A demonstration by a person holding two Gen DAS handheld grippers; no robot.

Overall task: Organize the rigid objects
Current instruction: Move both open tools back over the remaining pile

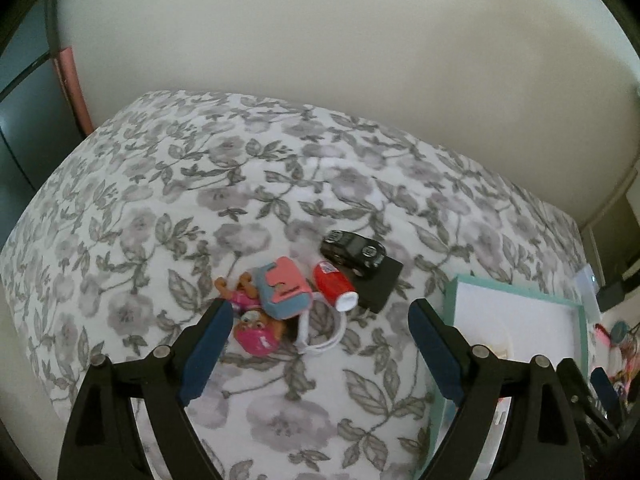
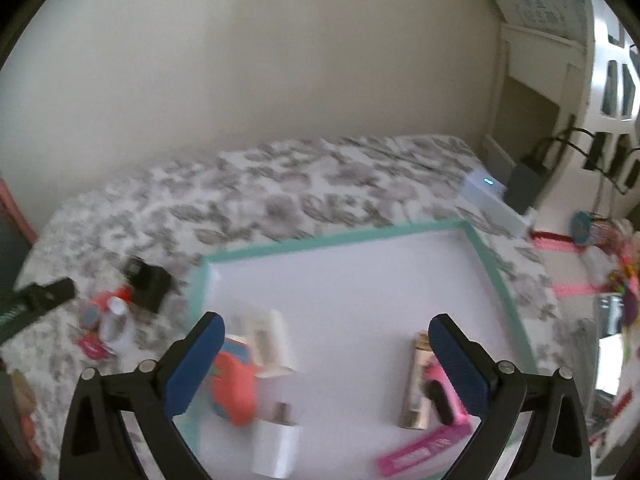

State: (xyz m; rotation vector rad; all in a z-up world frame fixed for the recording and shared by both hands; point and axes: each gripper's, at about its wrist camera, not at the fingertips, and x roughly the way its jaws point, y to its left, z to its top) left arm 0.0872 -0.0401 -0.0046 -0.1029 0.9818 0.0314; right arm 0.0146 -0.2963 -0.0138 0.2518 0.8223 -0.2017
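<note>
L gripper (image 1: pixel 316 344) hovers low over the bed (image 1: pixel 160 184), jaws wide, holding nothing. Just ahead, mid-bed near the box's left edge, sits a tight pile: pink toy figure (image 1: pixel 254 330), blue-pink case (image 1: pixel 285 289) w/ white cord (image 1: pixel 320 344), red can (image 1: pixel 334 286), then black car (image 1: pixel 354 252) atop a flat black box (image 1: pixel 380 282). R gripper (image 2: pixel 326 356) also wide and empty, over the teal-rimmed box (image 2: pixel 332 238); inside, near edge: orange toy (image 2: pixel 236 384), white charger (image 2: pixel 276 448), gold tube (image 2: pixel 418 384), pink item (image 2: pixel 424 450); a white carton (image 2: pixel 268 340) farther in.

Risks, as I judge: pile items touch, so closing on one likely nudges neighbours; cord may snag and drag the case; can may roll on soft bedding; car could slide off its box. R view is blurred.
</note>
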